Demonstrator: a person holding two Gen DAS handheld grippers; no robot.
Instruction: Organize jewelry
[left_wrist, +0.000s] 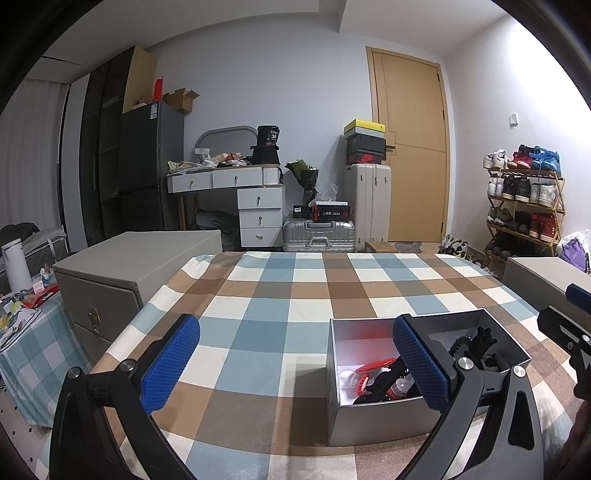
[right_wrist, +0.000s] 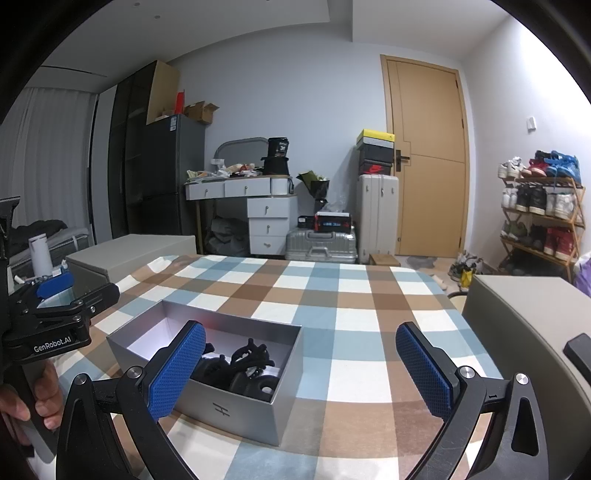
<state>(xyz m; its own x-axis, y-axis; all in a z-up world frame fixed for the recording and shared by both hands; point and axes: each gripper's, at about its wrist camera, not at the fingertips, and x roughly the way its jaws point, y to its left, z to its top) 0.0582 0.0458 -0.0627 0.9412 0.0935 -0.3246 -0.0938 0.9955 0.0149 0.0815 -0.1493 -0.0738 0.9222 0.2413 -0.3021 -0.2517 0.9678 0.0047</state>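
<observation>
The left claw (left_wrist: 295, 365) hovers spread wide and empty over the checked surface (left_wrist: 280, 295), just left of a grey open box (right_wrist: 236, 406) holding black hair clips (right_wrist: 247, 362) (plus red pieces (left_wrist: 373, 369)). Right of the box, the right claw (right_wrist: 301, 365) likewise hangs released, grasping nothing.
</observation>
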